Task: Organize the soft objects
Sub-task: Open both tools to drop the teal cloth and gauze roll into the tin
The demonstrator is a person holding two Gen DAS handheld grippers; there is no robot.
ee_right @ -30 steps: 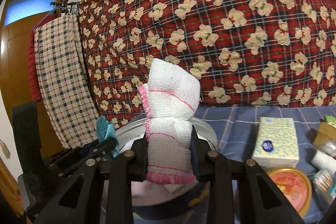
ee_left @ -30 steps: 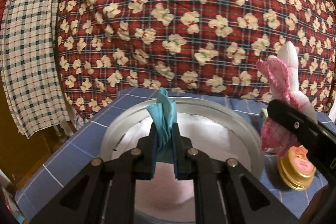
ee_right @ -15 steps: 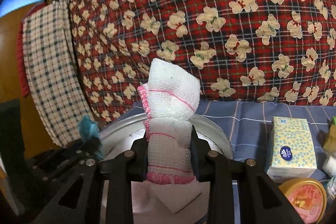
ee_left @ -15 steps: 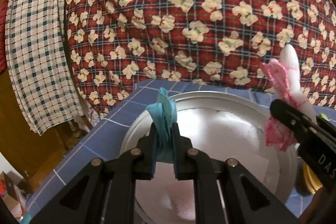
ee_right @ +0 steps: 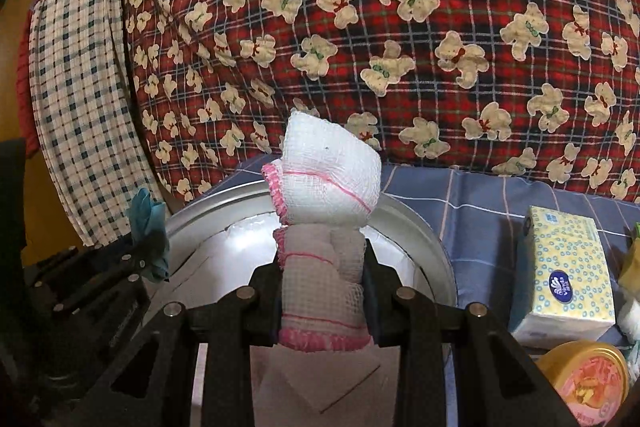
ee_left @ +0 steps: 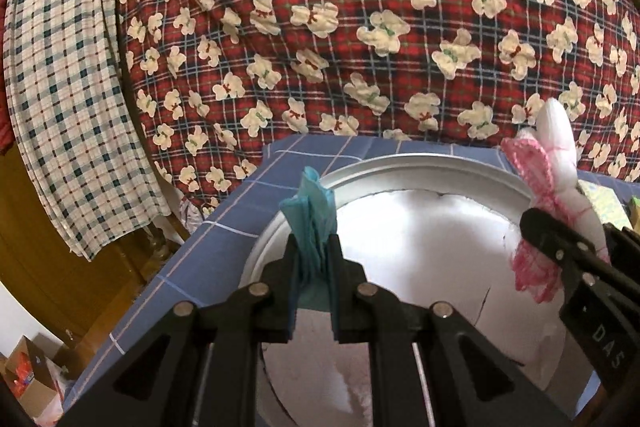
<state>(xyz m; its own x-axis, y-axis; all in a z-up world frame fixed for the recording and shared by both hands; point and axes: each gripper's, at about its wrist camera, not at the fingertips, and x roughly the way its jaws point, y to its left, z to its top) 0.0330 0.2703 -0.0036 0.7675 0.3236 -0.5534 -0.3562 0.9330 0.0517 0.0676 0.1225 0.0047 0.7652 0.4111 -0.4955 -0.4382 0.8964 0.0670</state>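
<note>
While both loads hang over the metal basin (ee_left: 360,171), my left fingers (ee_left: 312,251) are clamped tight on a folded teal cloth (ee_left: 312,211), and my right fingers (ee_right: 324,267) are partly closed around a rolled white gauze cloth with pink trim (ee_right: 328,179), likely for dropping in. Right of the right fingers, on the bench (ee_right: 480,211): tissue pack (ee_right: 568,267), blue logo unreadable. Beyond: teddy-print quilt (ee_left: 360,27). "DAS" shows on the right tool's side.

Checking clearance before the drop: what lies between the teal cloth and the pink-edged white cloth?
Left wrist view: only the basin's pale lining lies between teal cloth and white cloth.
</note>
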